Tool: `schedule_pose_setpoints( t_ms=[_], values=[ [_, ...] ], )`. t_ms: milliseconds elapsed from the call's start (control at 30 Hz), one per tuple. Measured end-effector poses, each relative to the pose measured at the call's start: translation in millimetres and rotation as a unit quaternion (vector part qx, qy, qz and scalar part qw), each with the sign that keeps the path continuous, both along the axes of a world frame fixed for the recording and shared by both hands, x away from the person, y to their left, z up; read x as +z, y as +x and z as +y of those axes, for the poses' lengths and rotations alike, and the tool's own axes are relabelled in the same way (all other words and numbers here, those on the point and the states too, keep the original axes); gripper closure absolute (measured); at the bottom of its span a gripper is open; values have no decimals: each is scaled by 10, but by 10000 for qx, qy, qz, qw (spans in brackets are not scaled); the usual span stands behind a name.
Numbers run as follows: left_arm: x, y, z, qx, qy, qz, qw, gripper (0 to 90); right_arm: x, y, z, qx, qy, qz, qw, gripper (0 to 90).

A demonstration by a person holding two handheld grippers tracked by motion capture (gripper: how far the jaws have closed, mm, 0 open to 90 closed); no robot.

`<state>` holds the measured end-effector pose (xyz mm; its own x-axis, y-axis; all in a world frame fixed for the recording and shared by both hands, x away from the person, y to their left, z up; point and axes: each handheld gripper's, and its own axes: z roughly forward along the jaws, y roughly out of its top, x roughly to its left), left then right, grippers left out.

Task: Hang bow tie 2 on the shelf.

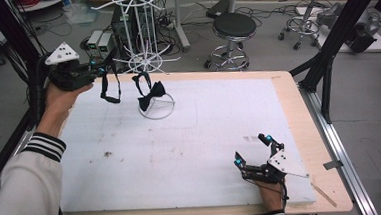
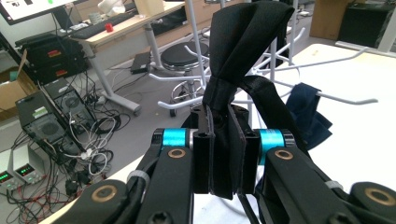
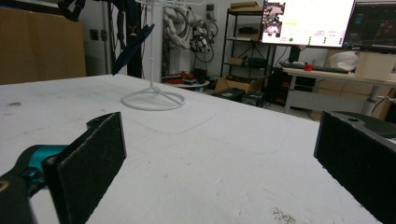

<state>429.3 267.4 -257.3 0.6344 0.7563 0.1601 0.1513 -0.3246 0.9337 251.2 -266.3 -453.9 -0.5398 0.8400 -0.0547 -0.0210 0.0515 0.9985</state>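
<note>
High view: at the upper left of the frame the left gripper (image 1: 106, 61) is held up off the table, its jaws pinched on a black bow tie (image 1: 109, 87) whose strap hangs in a loop below them. Just to its right, at the upper middle, stands the white wire rack (image 1: 145, 50) with its ring base on the white table (image 1: 191, 152); a second bow tie (image 1: 151, 94) already dangles from one of its low arms. At the lower right the right gripper (image 1: 254, 151) rests near the table's front edge, jaws spread wide with nothing between them.

Left gripper view: in the centre of the frame the jaws stand narrow, clamped on the held tie's black band, and the bow itself rises above them toward the top middle. Behind it, the rack's white arms cross the upper right, one bearing the dark hanging tie (image 2: 306, 116).

Right gripper view: two black pads (image 3: 88, 163) stand far apart at the lower left and lower right, bare table between them. The rack's ring base sits at the upper left, well apart.

The step in hand looks like carrying the gripped tie to the rack for hanging. The next move likely calls for raising the strap loop level with a free arm, then sliding it over the tip before letting go; the loop hangs slack, so it could miss the hook.
</note>
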Motion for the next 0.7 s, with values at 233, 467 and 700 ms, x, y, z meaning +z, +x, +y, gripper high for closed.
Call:
schedule_pose_setpoints(
  t_ms=[233, 467, 700],
  values=[
    [28, 69, -80, -8, 68, 18, 10000, 809, 0, 7, -6, -6, -15, -54, 10000, 15],
    [52, 151, -204, -48, 131, 6, 9999, 808, 0, 3, -9, -2, 9, -15, 10000, 15],
    [71, 225, -319, -71, 193, 21, 9998, 808, 0, 4, -6, -6, -9, -56, 10000, 15]
  ],
)
